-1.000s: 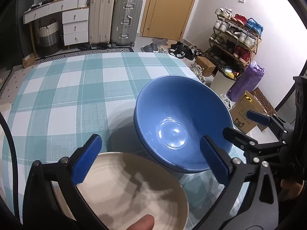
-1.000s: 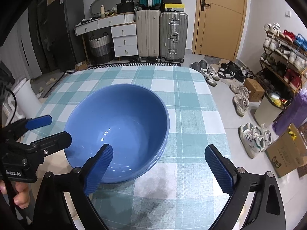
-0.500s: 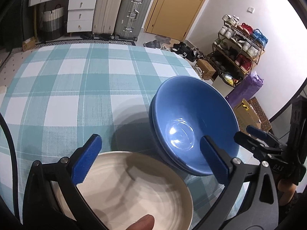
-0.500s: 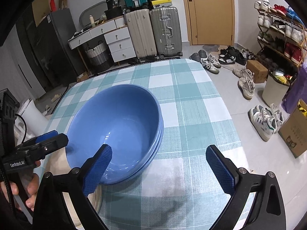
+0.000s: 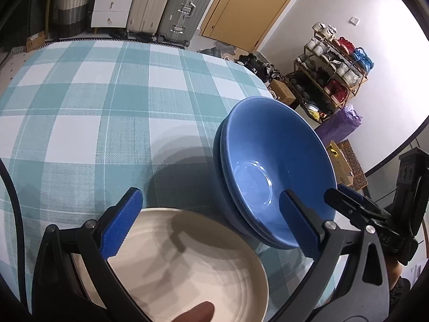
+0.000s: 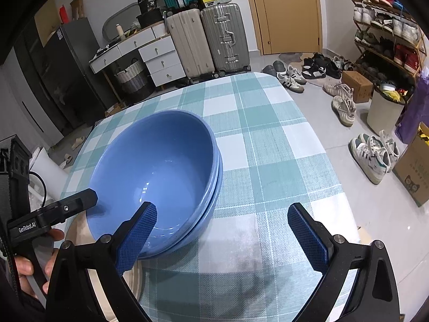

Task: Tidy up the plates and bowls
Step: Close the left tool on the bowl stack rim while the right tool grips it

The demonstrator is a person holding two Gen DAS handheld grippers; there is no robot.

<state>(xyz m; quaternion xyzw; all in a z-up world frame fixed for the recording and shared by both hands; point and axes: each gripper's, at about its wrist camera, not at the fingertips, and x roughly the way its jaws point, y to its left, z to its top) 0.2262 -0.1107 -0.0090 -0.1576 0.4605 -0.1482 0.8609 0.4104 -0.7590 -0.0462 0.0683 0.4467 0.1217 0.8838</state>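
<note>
Two blue bowls sit nested on the checked tablecloth, also visible as the blue bowls in the right wrist view. A cream plate lies close in front of them, right under my left gripper. That gripper is open, with nothing between its fingers; its right finger overlaps the bowls' near rim in the view. My right gripper is open too, its left finger in front of the bowls' near edge and its right finger over bare cloth. A fingertip shows at the plate's near edge.
The table's right edge drops to a floor with shoes, a bin and a cardboard box. Suitcases and drawers stand beyond the far edge. A hand holds the left gripper.
Both views have shifted: the bowls now sit further right in the left wrist view and further from the right gripper. The bowls and plate stay on the table; nothing was grasped.
</note>
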